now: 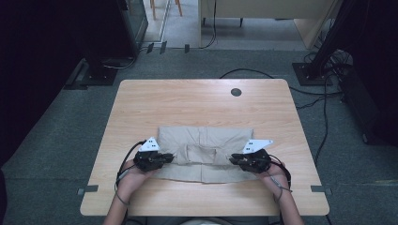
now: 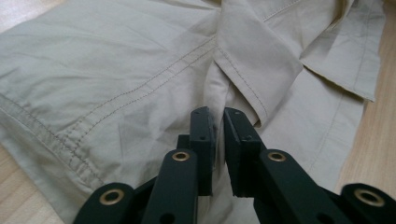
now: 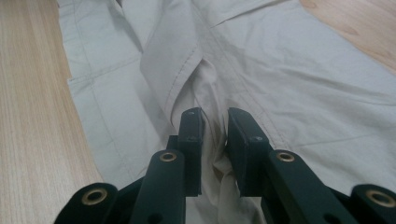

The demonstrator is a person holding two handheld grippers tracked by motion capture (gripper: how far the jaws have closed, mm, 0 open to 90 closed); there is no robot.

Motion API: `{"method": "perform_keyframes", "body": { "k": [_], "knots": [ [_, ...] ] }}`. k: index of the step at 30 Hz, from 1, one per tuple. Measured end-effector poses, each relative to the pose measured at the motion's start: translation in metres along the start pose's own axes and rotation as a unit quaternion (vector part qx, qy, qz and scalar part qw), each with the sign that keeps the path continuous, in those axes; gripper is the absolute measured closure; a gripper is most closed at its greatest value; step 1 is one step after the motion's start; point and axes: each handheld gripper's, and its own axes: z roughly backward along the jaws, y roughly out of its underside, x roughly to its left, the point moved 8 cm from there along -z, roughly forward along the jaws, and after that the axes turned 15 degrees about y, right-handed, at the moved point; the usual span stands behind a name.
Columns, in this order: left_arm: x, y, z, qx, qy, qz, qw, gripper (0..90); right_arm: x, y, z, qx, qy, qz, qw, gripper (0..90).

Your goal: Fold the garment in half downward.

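Black jaws of the left gripper (image 2: 218, 123) and right gripper (image 3: 215, 122) stand slightly parted, a fold of the beige, stitched, creased garment (image 1: 205, 152) loosely between each, spread ahead on the table (image 1: 197, 101).

Left gripper (image 2: 219, 119) low over beige garment (image 2: 116, 70) on wooden table (image 2: 378, 154). Jaws slightly parted — narrow gap, a thin fold of cloth seen between them, pads not pressing on it. Double-stitched seam (image 2: 154, 79) runs diagonally; hemmed flap (image 2: 257, 60) overlaps just beyond the jaw tips.
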Motion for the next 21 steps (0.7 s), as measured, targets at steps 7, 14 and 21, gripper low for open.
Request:
{"method": "perform_keyframes", "body": {
  "k": [7,14,21],
  "knots": [
    [-0.001,0.000,-0.002,-0.005,0.011,0.000,0.9999,67.7,-0.001,0.002,0.002,0.005,-0.018,0.000,0.9998,64.2],
    [0.002,-0.002,0.001,-0.019,0.013,0.005,0.9997,39.5,-0.001,0.002,0.005,0.001,-0.034,0.010,0.9994,50.3],
    [0.003,-0.007,0.006,-0.038,0.019,0.004,0.9991,28.5,-0.010,-0.001,0.010,-0.024,-0.018,0.008,0.9995,30.6]
  ]
}}
